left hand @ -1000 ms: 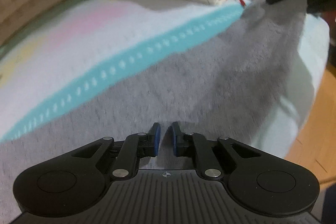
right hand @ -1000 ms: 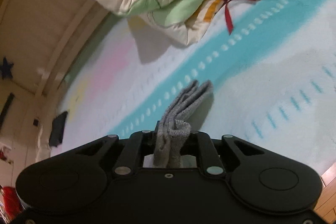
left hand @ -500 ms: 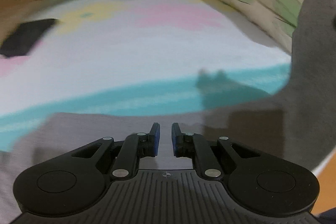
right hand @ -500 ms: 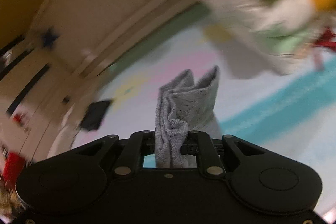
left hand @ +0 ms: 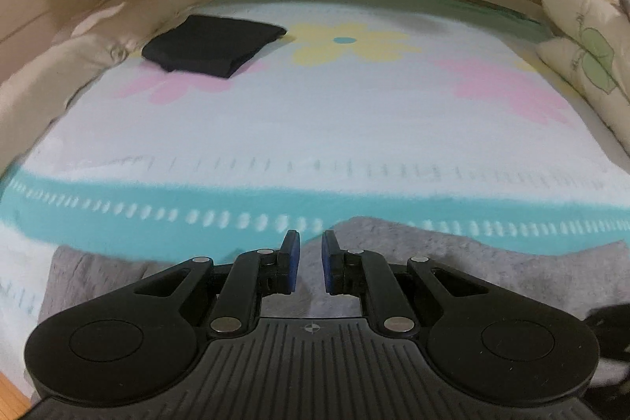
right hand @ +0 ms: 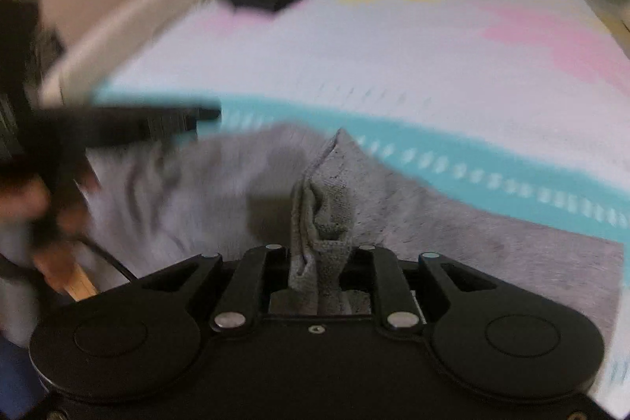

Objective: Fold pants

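The grey knit pants (left hand: 492, 262) are spread on the pastel flowered bedspread (left hand: 315, 128), below its teal band. A bunched fold of them stands between the fingers of the right gripper (right hand: 321, 254), whose jaws have just been opening. The left gripper (left hand: 307, 266) is seen above the cloth, blue pads (left hand: 292, 262) narrowly parted, nothing between them.
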Motion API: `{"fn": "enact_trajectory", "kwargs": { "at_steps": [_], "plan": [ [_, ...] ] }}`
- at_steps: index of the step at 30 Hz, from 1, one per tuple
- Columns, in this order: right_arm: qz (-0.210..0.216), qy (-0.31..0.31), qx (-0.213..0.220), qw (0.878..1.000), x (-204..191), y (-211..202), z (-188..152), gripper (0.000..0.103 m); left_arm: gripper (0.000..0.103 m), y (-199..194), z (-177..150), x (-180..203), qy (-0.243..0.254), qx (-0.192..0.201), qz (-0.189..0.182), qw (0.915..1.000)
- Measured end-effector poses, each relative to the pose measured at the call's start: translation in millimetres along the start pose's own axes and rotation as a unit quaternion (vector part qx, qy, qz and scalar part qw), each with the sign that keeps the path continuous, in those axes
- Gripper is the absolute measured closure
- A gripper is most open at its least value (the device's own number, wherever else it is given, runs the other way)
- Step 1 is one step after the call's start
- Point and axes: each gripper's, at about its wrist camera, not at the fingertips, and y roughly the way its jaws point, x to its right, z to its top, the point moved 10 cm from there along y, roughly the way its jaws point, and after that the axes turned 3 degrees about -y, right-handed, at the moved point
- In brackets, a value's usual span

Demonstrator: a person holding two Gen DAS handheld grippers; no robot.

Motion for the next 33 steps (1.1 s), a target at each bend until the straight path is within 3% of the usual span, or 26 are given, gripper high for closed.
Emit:
{"fn": "enact_trajectory", "kwargs": {
  "at_steps": [2, 4, 6, 9, 14, 17, 19, 22, 26, 29, 33],
  "plan": [
    [0.003, -0.018, -0.029, 0.999, -13, 15, -7, 0.054, 0.091, 0, 1, -2, -0.008, -0.001, -0.011, 0.9999],
    [0.034, -0.023, -0.035, 0.999, -24, 16, -9, 0.032, 0.091, -3, -4, -6, -0.013, -0.001, -0.025, 0.9996],
    [0.035, -0.028, -0.015, 0.999, -25, 1, -7, 0.018, 0.091, -5, -6, -2, -0.016, -0.003, -0.046, 0.9988],
    [-0.009, -0.031, 0.027, 0.999, -4, -21, 5, 0.001, 0.091, -8, -16, 9, -0.011, -0.011, -0.078, 0.9968],
    [-0.144, 0.008, 0.044, 0.989, 69, -37, -4, 0.001, 0.091, -7, -39, 35, 0.003, -0.045, -0.133, 0.9901],
    [-0.188, 0.045, 0.033, 0.981, 106, -31, -20, 0.001, 0.091, -3, -61, 52, 0.009, -0.083, -0.165, 0.9828],
    [-0.191, 0.066, 0.000, 0.979, 122, -18, -36, 0.001, 0.091, -1, -74, 63, 0.013, -0.104, -0.187, 0.9768],
    [-0.158, 0.094, -0.066, 0.981, 130, 7, -63, 0.000, 0.091, 2, -95, 71, 0.018, -0.130, -0.198, 0.9714],
    [-0.155, 0.095, -0.030, 0.983, 129, 6, -65, 0.000, 0.091, 3, -106, 70, 0.020, -0.116, -0.192, 0.9745],
    [-0.154, 0.090, -0.015, 0.984, 129, 2, -70, 0.000, 0.090, -4, -112, 66, 0.015, -0.122, -0.181, 0.9757],
    [-0.148, 0.083, -0.001, 0.986, 131, -4, -79, 0.000, 0.082, -11, -122, 55, -0.007, -0.147, -0.171, 0.9742]
  ]
}}
